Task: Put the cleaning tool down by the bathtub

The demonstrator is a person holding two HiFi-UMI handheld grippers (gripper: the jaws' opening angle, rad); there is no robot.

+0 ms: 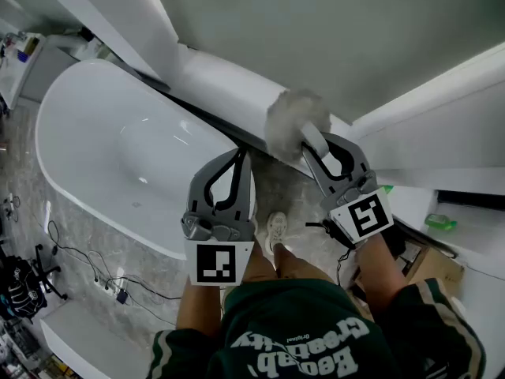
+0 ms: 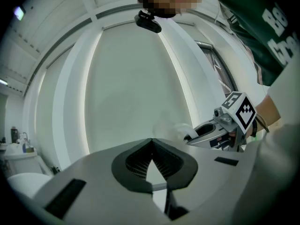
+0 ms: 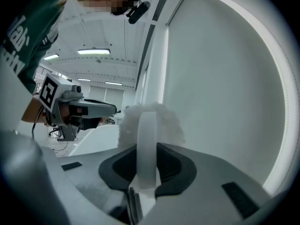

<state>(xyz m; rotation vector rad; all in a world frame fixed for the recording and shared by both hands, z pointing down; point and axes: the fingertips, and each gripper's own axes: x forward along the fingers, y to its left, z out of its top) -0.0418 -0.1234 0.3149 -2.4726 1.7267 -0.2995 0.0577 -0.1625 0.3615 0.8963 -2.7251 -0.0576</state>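
**A:** What fills the head view?

**B:** The white bathtub [image 1: 118, 140], a long oval on the left, with a white ledge [image 1: 225, 81] running behind it along the pale wall [image 1: 316, 30]. There is grey marbled floor [image 1: 296, 188] at its near end, where the person stands.

**A:** And the grippers?

**B:** Both are held out in front of the person. The left gripper [image 1: 241, 156] is over the tub's near rim, jaws pressed together with nothing between them. The right gripper [image 1: 309, 138] is just beside it, on the wall side, pinching the cleaning tool [image 1: 297, 118] by its handle.

**A:** So how far along is the task?

**B:** By the look of it, only the carrying is done. The tool is up in the air by the tub's end, close to the ledge, resting on nothing. What remains is lowering it to a spot beside the tub, opening the jaws and backing off.

**A:** Which way does it lie?

**B:** Its long axis follows the line the right gripper points along. The flat white handle [image 3: 146, 142] stands on edge between the pads. The fluffy head [image 3: 161, 121] is at the far end, away from the person and towards the wall.
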